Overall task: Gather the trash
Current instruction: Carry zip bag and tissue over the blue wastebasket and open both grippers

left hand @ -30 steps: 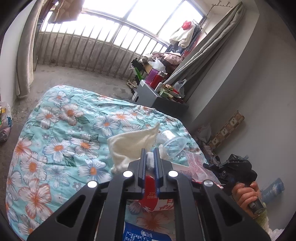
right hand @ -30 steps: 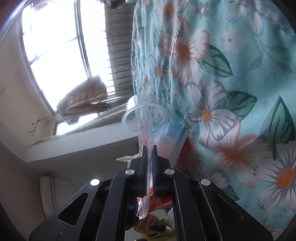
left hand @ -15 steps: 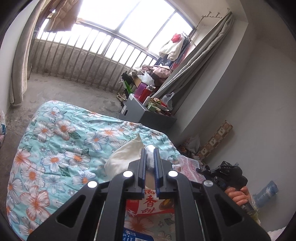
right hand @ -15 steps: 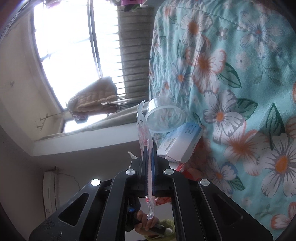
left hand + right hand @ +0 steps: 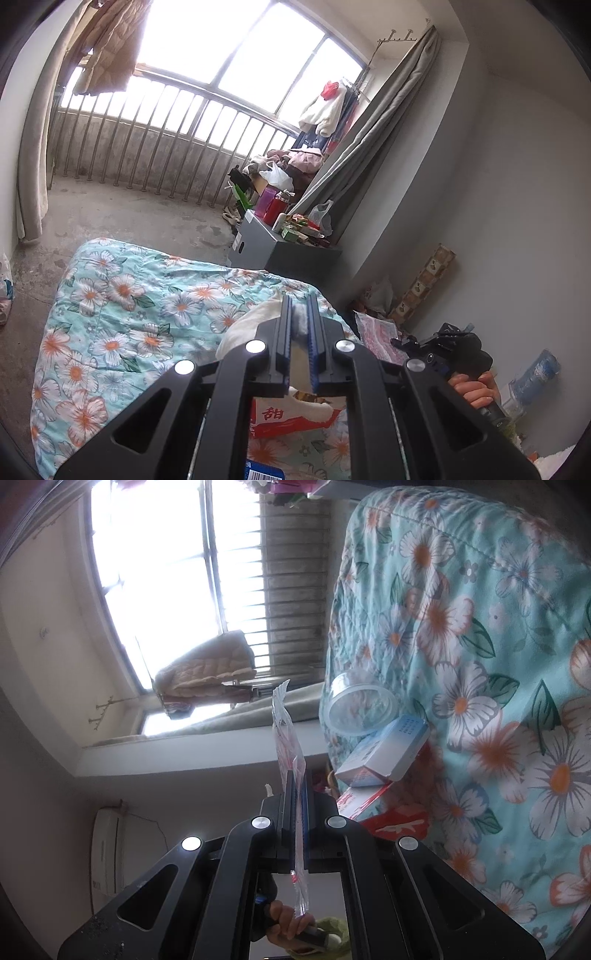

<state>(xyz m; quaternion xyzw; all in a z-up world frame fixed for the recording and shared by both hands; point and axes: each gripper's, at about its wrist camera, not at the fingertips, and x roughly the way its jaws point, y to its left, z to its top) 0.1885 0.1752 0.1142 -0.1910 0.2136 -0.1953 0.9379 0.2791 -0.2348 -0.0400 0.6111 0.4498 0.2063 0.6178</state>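
Above the floral quilt [image 5: 122, 314], the left gripper [image 5: 298, 317] is clamped on a crumpled white tissue [image 5: 251, 325], whose bulk bulges out to the left of the narrow jaws and hangs clear of the bedding. Below it on the quilt lie a red-and-white snack wrapper [image 5: 291, 421] and, at the frame's lower edge, a blue packet [image 5: 264, 474]. The right gripper [image 5: 298, 775] pinches a clear plastic wrapper with red print [image 5: 286, 734], a thin strip that passes through the closed jaws and sticks out past both ends. Just beside it on the quilt rest a clear plastic cup [image 5: 360, 709] on its side and a white-and-blue carton [image 5: 384, 753], touching each other. A grey cabinet [image 5: 258, 247] cluttered with bottles stands past the bed's far end.
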